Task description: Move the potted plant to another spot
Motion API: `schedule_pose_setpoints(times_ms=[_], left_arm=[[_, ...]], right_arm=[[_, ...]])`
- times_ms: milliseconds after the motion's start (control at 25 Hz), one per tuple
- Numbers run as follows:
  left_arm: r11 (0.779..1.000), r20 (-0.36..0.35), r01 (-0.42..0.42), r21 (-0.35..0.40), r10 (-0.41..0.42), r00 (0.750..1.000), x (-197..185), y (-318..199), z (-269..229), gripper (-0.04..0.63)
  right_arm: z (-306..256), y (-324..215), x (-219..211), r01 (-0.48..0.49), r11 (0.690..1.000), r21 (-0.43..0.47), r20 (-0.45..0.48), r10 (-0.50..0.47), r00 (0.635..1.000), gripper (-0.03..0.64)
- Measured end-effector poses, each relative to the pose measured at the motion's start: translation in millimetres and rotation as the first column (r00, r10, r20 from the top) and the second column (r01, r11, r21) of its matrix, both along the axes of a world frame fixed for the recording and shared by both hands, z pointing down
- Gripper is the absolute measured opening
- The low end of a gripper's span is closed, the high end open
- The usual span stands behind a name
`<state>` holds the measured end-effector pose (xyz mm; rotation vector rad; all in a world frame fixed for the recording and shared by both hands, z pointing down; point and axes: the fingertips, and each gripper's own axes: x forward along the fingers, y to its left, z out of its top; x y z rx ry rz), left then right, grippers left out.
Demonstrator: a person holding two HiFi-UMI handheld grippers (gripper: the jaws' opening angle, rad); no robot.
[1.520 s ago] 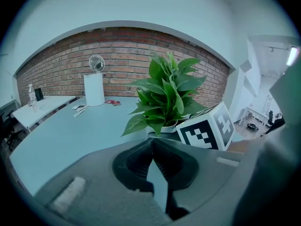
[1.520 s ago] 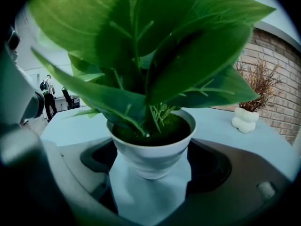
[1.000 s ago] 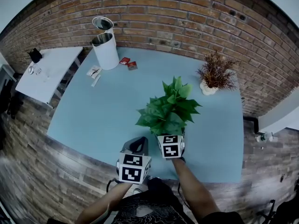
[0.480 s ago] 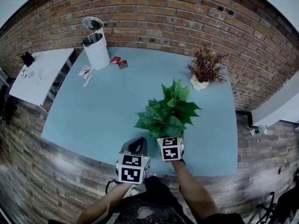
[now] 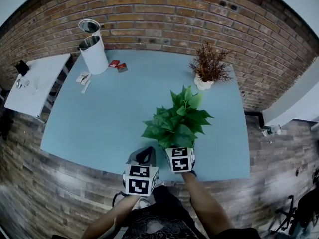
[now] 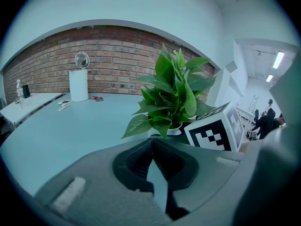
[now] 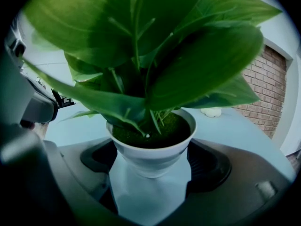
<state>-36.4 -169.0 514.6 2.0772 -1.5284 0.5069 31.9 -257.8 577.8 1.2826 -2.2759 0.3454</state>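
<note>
Two grippers sit at the bottom centre of the head view, side by side at the near edge of a pale blue table (image 5: 99, 118). The right gripper (image 7: 153, 163) is clamped on the potted plant (image 5: 177, 119): in its own view the two dark jaws press against opposite sides of a small white pot (image 7: 149, 150). The pot is round and tapers toward its base, and its rim is smooth. Dark soil (image 7: 155, 132) fills it almost to the top. Thin green stems rise from the soil into broad, glossy, pointed leaves (image 7: 197, 60), which spread far wider than the pot and fill the upper half of that view. From above the foliage hides the pot completely. The plant stands just below the middle of the frame, directly above the right gripper's marker cube (image 5: 180, 159). Whether the pot's base touches the table cannot be told.

The left gripper (image 6: 151, 147) has its jaws closed tip to tip with nothing between them. It is just left of the plant and apart from it.

Toward the upper right of the head view, a brown dried plant (image 5: 209, 63) in a white pot stands near the far edge of the table. At the upper left is a white bin (image 5: 93, 55) with its lid (image 5: 89, 26) raised, and two red packets (image 5: 118, 64) lie just to its right. A brick wall (image 5: 164, 19) runs behind the table.
</note>
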Motion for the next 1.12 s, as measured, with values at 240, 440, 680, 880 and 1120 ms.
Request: schedule_pose_setpoints(times_ms=[240, 440, 680, 880, 1120], left_arm=[[0.999, -0.004, -0.034, 0.001, 0.034, 0.999, 10.7, 8.7, 0.7, -0.002], [0.998, -0.007, -0.058, 0.006, 0.058, 0.998, 21.1, 17.0, 0.6, -0.002], [0.996, -0.009, -0.085, 0.0, 0.085, 0.996, 27.2, 27.4, 5.0, -0.002], [0.994, -0.012, -0.107, 0.004, 0.107, 0.994, 34.1, 34.0, 4.1, -0.002], [0.992, -0.016, -0.126, 0.005, 0.126, 0.992, 37.8, 39.5, 3.6, -0.002]], right_arm=[[-0.8, 12.5, 12.4, -0.033, 0.999, 0.001, 0.001, 0.033, 0.999, 0.463], [-0.8, 23.3, 26.4, -0.06, 0.998, 0.003, -0.006, 0.06, 0.998, 0.463], [-0.6, 34.7, 34.2, -0.082, 0.997, 0.003, -0.004, 0.082, 0.997, 0.463], [0.6, 42.4, 45.1, -0.106, 0.994, 0.009, -0.014, 0.106, 0.994, 0.463], [-2.0, 53.0, 49.0, -0.116, 0.993, 0.004, -0.014, 0.116, 0.993, 0.463]])
